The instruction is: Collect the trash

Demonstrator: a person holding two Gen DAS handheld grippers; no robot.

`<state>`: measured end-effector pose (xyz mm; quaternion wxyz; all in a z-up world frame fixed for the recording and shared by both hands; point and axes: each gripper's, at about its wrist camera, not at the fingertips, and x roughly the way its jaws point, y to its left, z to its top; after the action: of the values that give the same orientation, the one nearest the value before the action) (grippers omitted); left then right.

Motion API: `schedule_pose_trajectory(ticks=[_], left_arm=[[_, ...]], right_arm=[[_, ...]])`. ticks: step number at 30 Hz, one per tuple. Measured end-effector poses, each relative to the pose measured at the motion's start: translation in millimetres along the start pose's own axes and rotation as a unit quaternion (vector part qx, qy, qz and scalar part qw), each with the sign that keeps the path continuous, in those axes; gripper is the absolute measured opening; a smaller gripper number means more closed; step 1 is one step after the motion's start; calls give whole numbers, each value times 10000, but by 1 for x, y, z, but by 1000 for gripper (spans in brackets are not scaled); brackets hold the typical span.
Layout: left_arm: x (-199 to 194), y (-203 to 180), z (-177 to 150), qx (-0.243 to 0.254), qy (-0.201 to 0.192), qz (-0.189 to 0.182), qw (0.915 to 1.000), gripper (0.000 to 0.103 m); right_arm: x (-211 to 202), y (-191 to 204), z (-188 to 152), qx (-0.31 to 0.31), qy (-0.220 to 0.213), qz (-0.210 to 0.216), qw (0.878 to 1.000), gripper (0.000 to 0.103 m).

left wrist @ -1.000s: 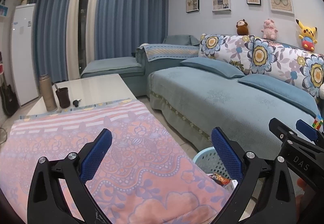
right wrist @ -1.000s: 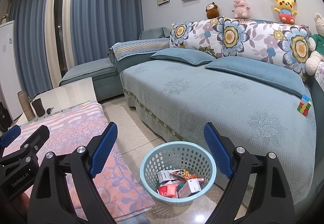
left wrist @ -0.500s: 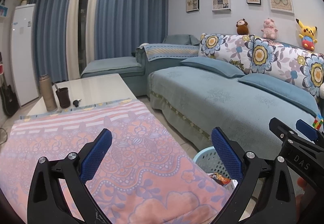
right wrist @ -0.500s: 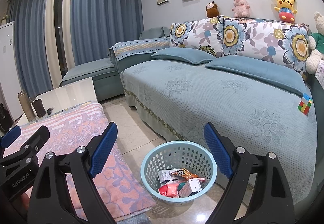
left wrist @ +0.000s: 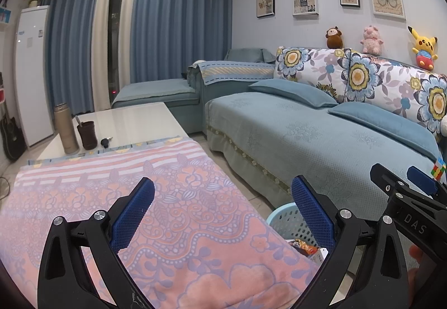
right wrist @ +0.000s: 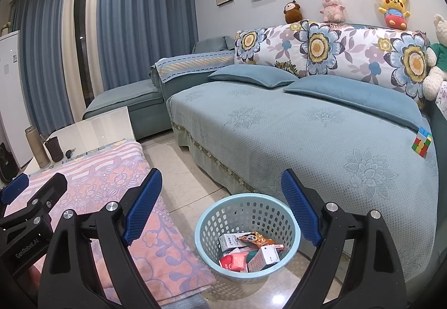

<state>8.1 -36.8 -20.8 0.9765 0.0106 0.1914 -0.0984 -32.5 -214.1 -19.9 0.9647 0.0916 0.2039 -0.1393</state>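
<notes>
Both tongs are spread wide and hold nothing. The left tongs (left wrist: 223, 211) hang over the pink flowered cloth (left wrist: 173, 214) that covers the near end of the worktop (left wrist: 131, 121), and the right tongs (right wrist: 220, 204) hang just above and in front of the light-blue basket (right wrist: 206, 225) on the floor. Compared with a second ago almost nothing has moved: the views match, apart from a very slight drift of the right one. That stillness, with empty tongs, suggests the collecting is finished or paused rather than mid-grasp.

The trash (right wrist: 248, 249) sits inside the basket, in a loose heap at the bottom: small white cartons, a red packet, an orange snack wrapper lying on top. The basket stands upright between the cloth-covered worktop and the blue sofa (right wrist: 307, 124), near the sofa's skirt. From the left view only part of its rim and a little of its contents show past the right-hand finger.

No loose litter shows on the cloth or the floor tiles. Further out, a flask (left wrist: 65, 130), a dark cup (left wrist: 88, 134) and keys (left wrist: 105, 142) stand on the bare part of the worktop, and a colour cube (right wrist: 421, 142) lies on the sofa; these look like belongings, not rubbish.
</notes>
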Motion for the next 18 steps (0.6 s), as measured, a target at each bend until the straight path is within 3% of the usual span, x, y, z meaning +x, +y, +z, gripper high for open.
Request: schedule_pose_trajectory(ticks=[18], left_arm=[[-7, 2, 5, 27, -80, 35, 10000, 95]], right_arm=[[-7, 16, -1, -196, -91, -148, 9997, 83]])
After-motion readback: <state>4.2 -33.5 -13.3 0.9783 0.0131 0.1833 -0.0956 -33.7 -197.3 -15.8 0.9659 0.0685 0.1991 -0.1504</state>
